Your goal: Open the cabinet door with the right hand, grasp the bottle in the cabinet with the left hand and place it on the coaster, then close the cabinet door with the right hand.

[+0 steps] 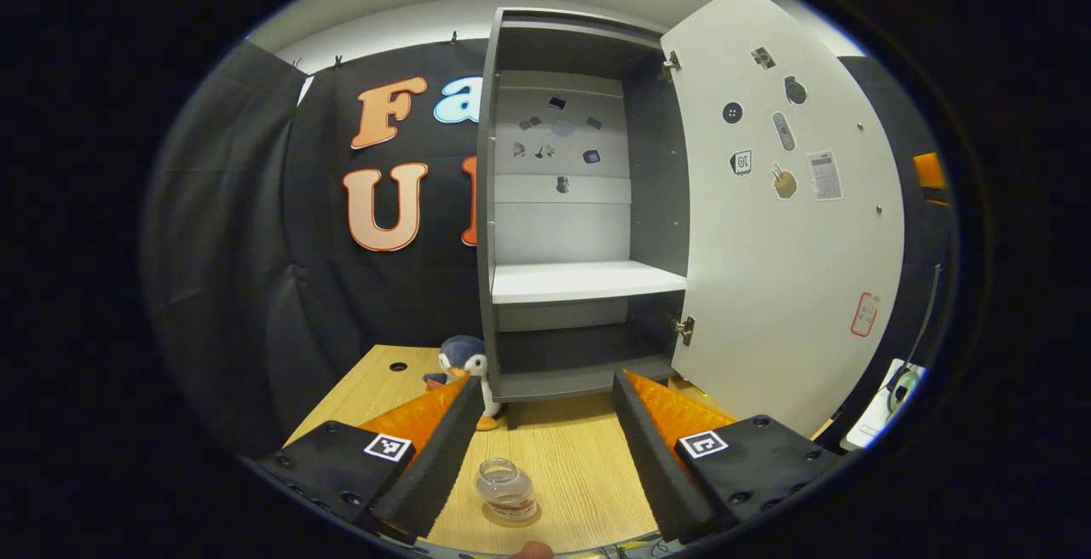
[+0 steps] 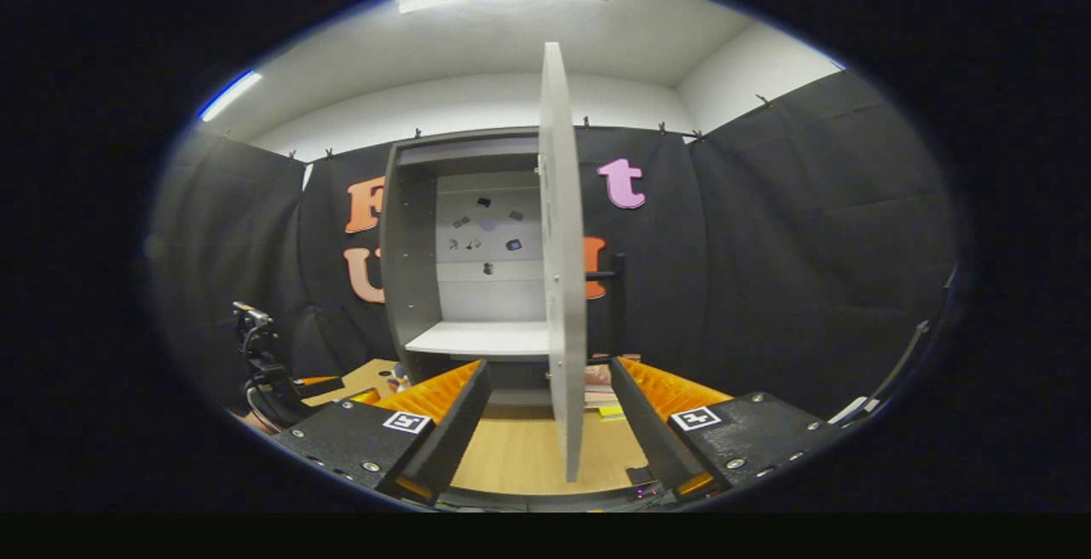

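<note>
Now the bottle (image 1: 506,491) sat on its coaster (image 1: 514,521) near the table's (image 1: 580,448) front edge, between my wide left tongs (image 1: 541,388). My right tongs (image 2: 550,376), also wide, straddled the door (image 2: 562,286) edge; I judged a gentle, steady push best.

Clear bottle (image 1: 506,489) upright on coaster (image 1: 522,520); cabinet door (image 1: 788,218) open.

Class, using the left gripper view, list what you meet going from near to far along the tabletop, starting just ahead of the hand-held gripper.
Bottle on its coaster → penguin toy → open cabinet, shelf bare.
</note>
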Motion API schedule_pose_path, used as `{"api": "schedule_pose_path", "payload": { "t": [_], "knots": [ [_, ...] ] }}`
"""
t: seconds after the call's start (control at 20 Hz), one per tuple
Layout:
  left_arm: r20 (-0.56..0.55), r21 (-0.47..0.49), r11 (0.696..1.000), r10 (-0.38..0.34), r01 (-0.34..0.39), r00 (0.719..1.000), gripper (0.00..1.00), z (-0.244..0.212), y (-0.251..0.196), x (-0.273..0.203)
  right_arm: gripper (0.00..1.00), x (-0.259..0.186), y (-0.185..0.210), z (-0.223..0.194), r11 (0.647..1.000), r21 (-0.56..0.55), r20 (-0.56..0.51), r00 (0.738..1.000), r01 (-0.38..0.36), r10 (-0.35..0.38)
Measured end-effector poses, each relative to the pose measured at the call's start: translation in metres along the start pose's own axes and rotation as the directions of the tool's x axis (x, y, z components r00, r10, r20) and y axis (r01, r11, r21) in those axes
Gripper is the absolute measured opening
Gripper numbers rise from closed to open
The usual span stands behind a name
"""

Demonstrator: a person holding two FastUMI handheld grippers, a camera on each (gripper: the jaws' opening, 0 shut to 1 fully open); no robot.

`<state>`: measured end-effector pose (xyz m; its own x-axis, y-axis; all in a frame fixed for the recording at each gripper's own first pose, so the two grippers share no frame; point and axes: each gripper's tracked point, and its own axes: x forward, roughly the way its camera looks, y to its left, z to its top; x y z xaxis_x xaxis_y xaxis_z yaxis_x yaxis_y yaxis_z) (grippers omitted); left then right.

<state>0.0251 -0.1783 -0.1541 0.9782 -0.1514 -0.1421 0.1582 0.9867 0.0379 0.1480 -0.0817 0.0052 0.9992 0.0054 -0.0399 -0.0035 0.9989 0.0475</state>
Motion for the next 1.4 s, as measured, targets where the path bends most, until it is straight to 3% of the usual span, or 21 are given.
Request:
{"api": "schedule_pose_path", "payload": {
  "t": [0.1,0.15,0.35,0.4,0.7,0.85,0.9,0.95,1.0,1.05,1.4],
  "knots": [
    [-0.005,0.02,1.0,0.008,-0.008,1.0,0.98,0.003,0.003,-0.002,0.83,0.003,-0.02,0.003,1.0,0.0,-0.007,1.0,0.021,-0.021],
    [-0.004,0.026,1.0,0.011,-0.011,1.0,0.99,0.006,0.006,-0.004,0.88,0.009,-0.033,0.004,1.0,-0.002,-0.007,0.999,0.032,-0.032],
    [-0.024,0.037,0.999,0.017,-0.016,1.0,0.98,0.009,0.01,-0.008,0.89,0.034,-0.06,-0.008,0.999,-0.008,-0.023,0.999,0.04,-0.04],
    [-0.033,0.042,0.999,0.019,-0.018,0.999,0.98,0.006,0.012,-0.008,0.93,0.04,-0.064,-0.012,0.999,-0.002,-0.032,0.999,0.039,-0.039],
    [-0.055,0.047,0.998,0.042,-0.04,0.998,0.98,0.0,0.024,-0.012,0.84,0.052,-0.061,-0.019,1.0,0.017,-0.033,0.999,0.021,-0.02],
    [-0.066,0.028,0.998,0.06,-0.058,0.996,0.98,-0.002,0.031,-0.01,0.94,0.049,-0.053,-0.021,1.0,0.023,-0.036,0.999,0.005,-0.004],
    [-0.069,0.025,0.998,0.065,-0.063,0.996,0.98,-0.002,0.033,-0.009,0.87,0.049,-0.049,-0.022,1.0,0.021,-0.036,0.999,0.0,0.001],
    [-0.071,0.024,0.998,0.068,-0.066,0.995,0.98,-0.002,0.034,-0.008,0.86,0.051,-0.043,-0.021,1.0,0.018,-0.033,0.999,-0.011,0.012],
    [-0.073,0.024,0.997,0.071,-0.07,0.995,0.98,-0.002,0.036,-0.008,0.94,0.053,-0.035,-0.021,0.999,0.019,-0.032,0.999,-0.029,0.029],
    [-0.072,0.022,0.997,0.073,-0.072,0.995,0.98,-0.001,0.038,-0.007,0.86,0.054,-0.025,-0.021,0.998,0.026,-0.03,0.998,-0.055,0.055],
    [-0.06,0.041,0.991,0.133,-0.131,0.989,0.98,0.007,0.064,-0.014,0.86,0.066,0.044,-0.026,0.973,0.055,-0.023,0.974,-0.225,0.226]
  ]
}}
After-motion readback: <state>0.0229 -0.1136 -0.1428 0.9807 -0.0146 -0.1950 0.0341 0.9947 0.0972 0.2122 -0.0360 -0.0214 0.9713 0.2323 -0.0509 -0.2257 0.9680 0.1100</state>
